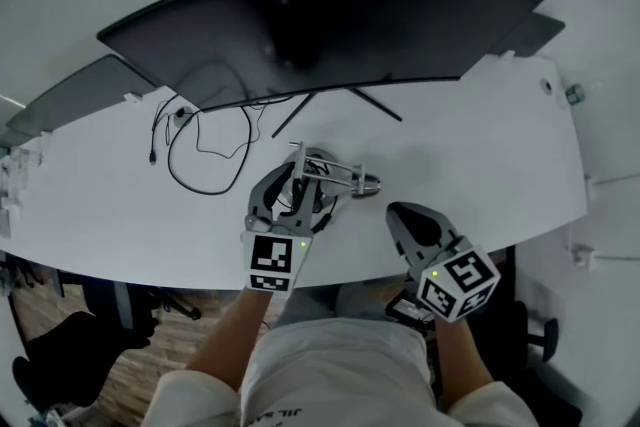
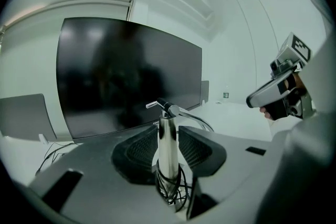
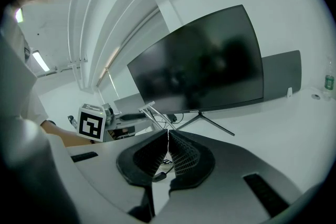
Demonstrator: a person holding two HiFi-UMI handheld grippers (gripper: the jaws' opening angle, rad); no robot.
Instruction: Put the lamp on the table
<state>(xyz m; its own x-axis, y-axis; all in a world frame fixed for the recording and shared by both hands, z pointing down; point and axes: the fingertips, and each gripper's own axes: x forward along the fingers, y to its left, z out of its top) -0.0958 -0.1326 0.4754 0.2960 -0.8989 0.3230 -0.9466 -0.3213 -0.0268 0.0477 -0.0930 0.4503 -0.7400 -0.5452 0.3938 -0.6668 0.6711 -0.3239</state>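
Silver brushed-metal desk lamp (image 1: 335, 177), with a polished cylindrical post, thin folded arms and a black cord (image 2: 170, 186) wound round its lower end, stands on the white table (image 1: 480, 155) near its front edge, in front of the wide curved black monitor (image 1: 330, 25) and just right of a loose loop of thin black cable (image 1: 205, 155). The left gripper (image 1: 296, 187) has its jaws spread wide on either side of the post; in the left gripper view the ribbed pads look to stand just clear of the metal rather than pressing on it, so the lamp seems to rest on its own. The right gripper (image 1: 405, 215) hovers just beside it, over the table's front edge, with its jaws brought together on nothing. Judging by the build, the lamp is probably stiff and light, but top-heavy: the jointed arms reach out to one side and could swing or tip it if nudged. The smooth post is likely slippery, so a firm, square grip low on the cylinder, just above the coiled cord, would be the safest hold; the thin arms look too slender and the cord too loose to take hold of. With the lamp resting on the table, the task looks about finished.
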